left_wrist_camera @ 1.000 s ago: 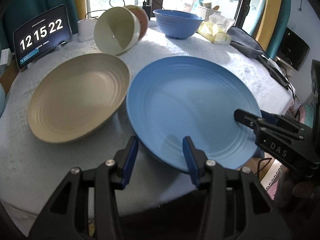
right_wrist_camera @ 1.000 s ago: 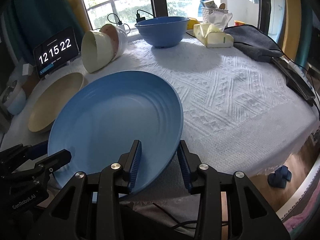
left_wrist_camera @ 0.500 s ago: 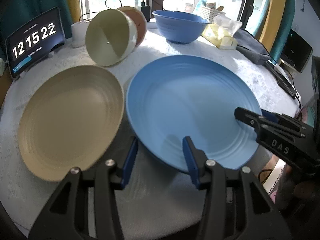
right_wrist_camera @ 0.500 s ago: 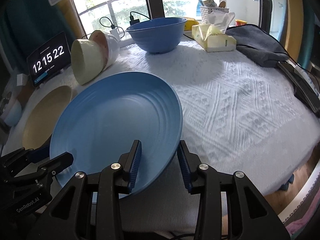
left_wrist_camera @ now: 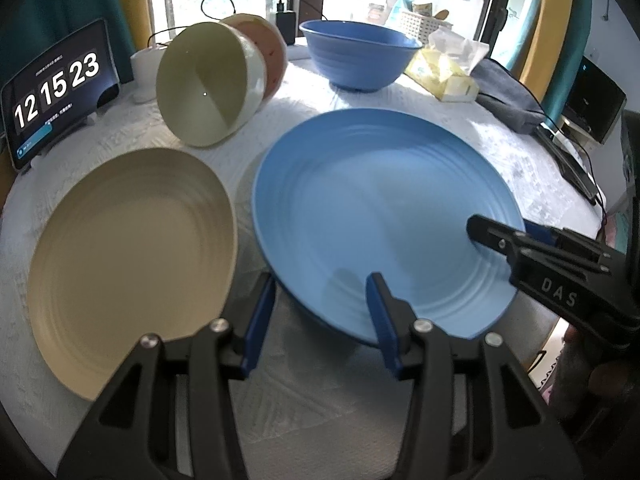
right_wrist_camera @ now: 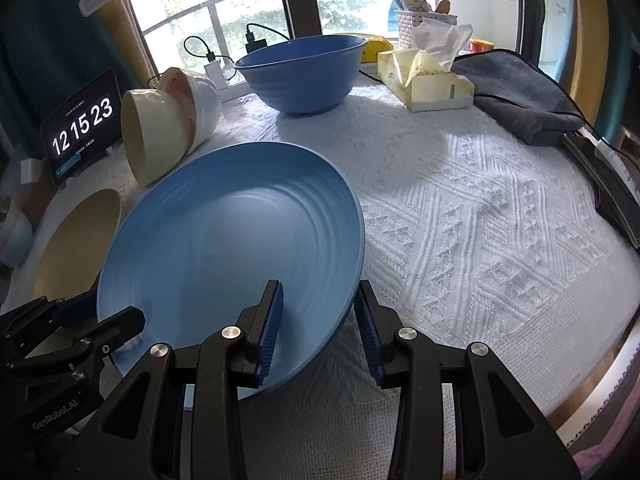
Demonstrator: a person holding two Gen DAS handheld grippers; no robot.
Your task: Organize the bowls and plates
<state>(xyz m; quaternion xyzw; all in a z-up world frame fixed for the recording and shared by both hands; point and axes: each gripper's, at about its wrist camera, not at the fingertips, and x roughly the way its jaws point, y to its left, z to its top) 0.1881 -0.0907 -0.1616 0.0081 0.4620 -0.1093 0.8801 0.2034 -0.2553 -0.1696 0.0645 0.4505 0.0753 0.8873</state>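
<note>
Right wrist view: right gripper (right_wrist_camera: 318, 320) fingers grasp blue plate (right_wrist_camera: 224, 232) rim; left gripper (left_wrist_camera: 320, 316) fingers straddle its near rim, grip unclear.

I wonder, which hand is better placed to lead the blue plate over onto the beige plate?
Left, probably. The left gripper clasps the blue plate on the rim beside the beige plate, while the right gripper clasps the rim on the side away from it.
</note>
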